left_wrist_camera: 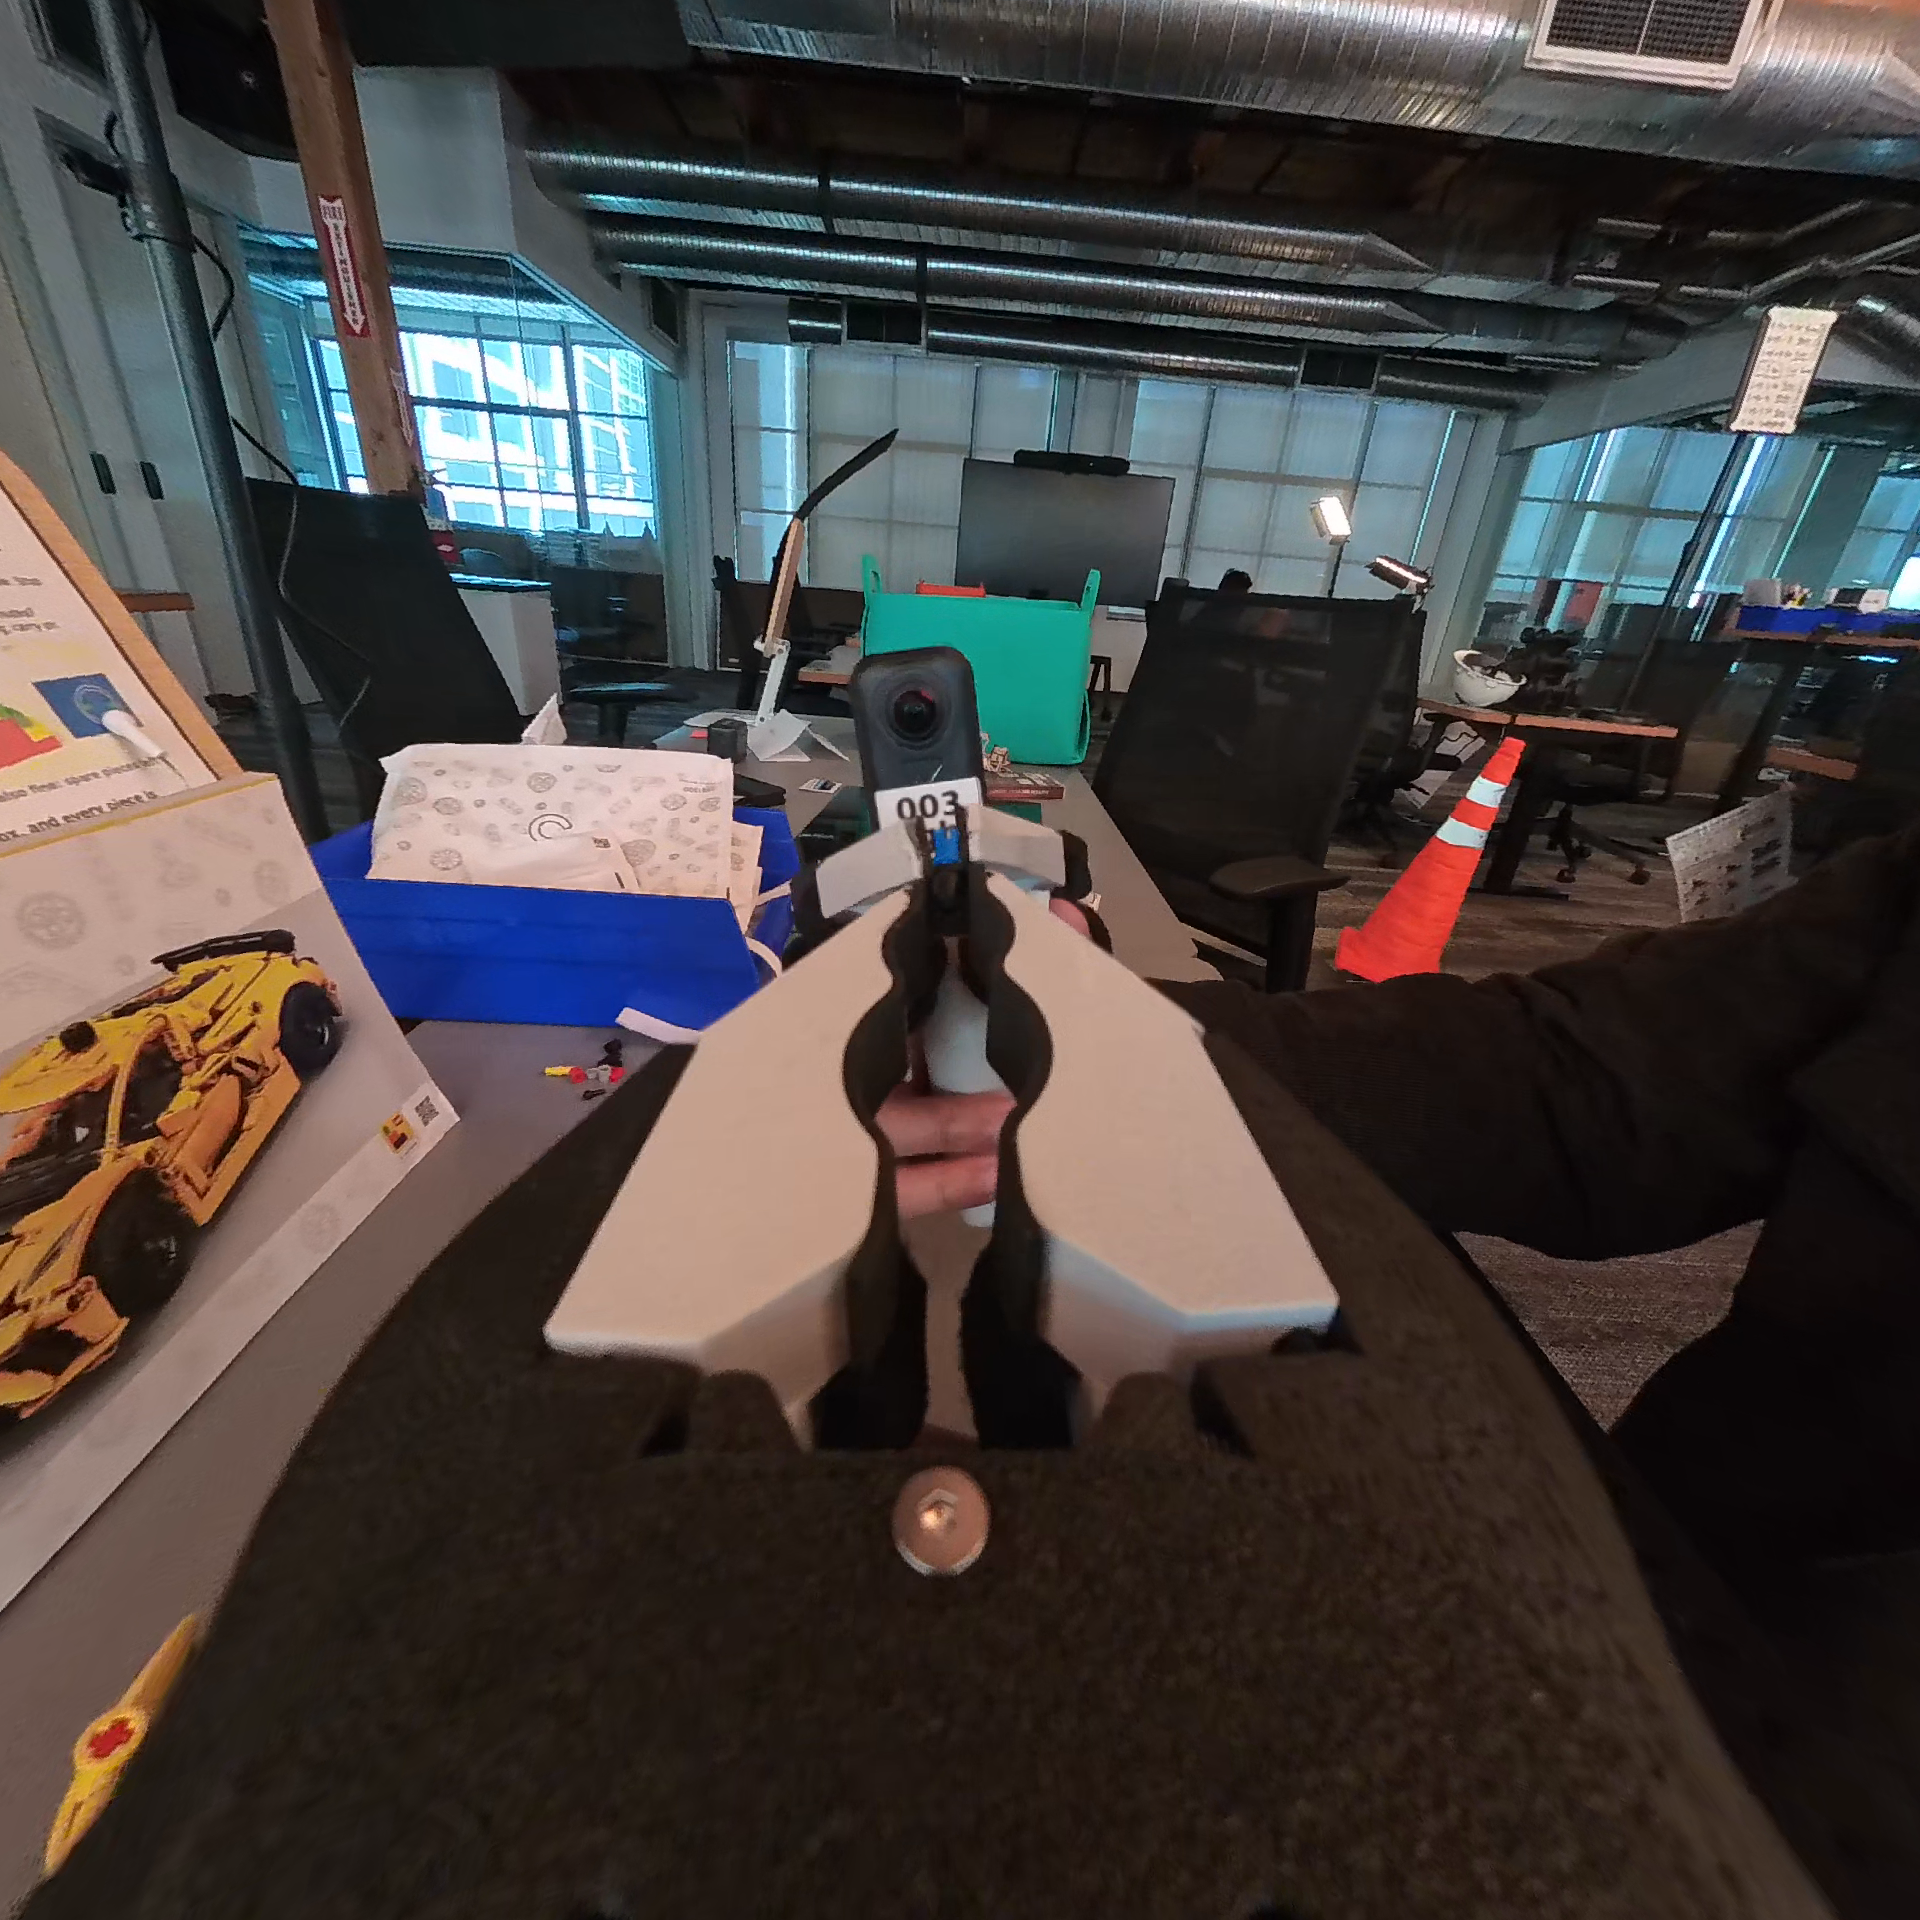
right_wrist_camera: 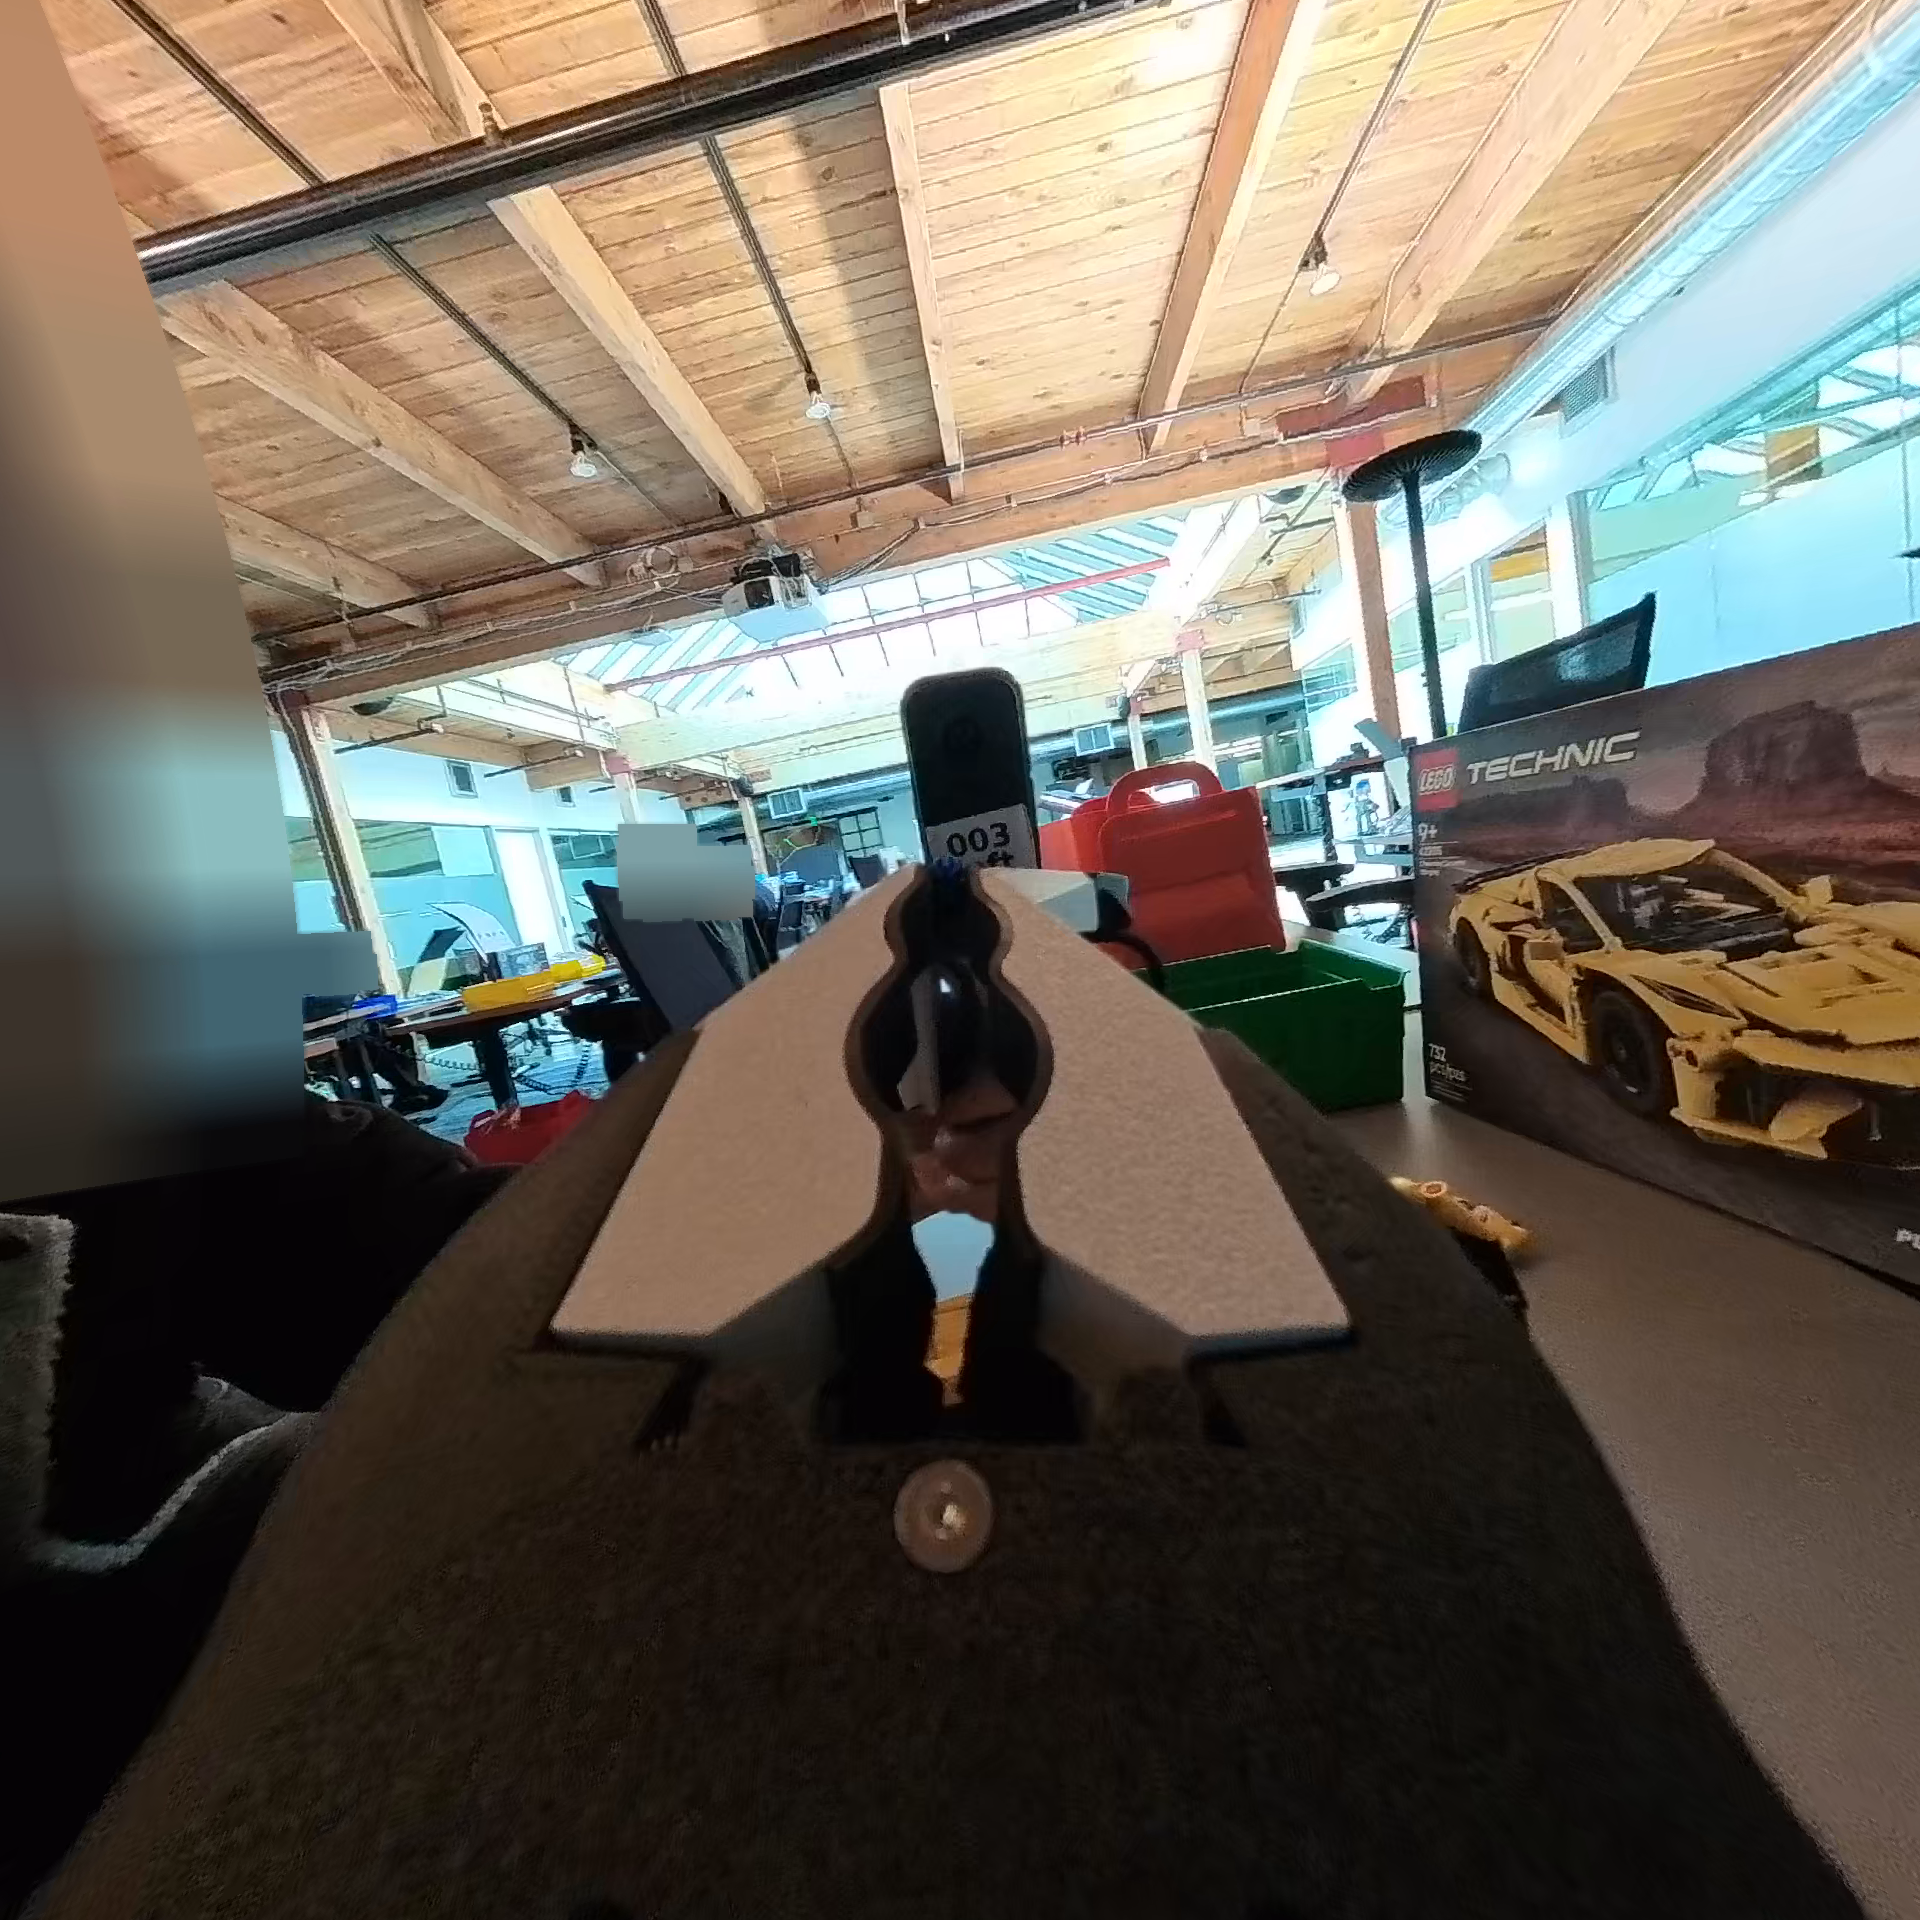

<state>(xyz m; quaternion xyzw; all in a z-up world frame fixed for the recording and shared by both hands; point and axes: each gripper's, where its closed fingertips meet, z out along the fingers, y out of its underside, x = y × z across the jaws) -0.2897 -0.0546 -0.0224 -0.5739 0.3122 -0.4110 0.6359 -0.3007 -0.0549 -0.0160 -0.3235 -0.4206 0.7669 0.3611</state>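
At centre frame of the left wrist view, the left tool [left_wrist_camera: 943,883] is clenched on a small blue plastic piece [left_wrist_camera: 943,844] at its tips, meeting the right tool [left_wrist_camera: 940,831] tip to tip. A blue bin of white paper bags [left_wrist_camera: 551,935] sits on the grey desk [left_wrist_camera: 499,1091] at left, a yellow-car box [left_wrist_camera: 156,1091] nearer.

Centre frame of the right wrist view, the right tool [right_wrist_camera: 948,883] is clenched too, the blue piece [right_wrist_camera: 943,871] at its tips. A green bin [right_wrist_camera: 1309,1018] and the car box [right_wrist_camera: 1683,935] stand right.
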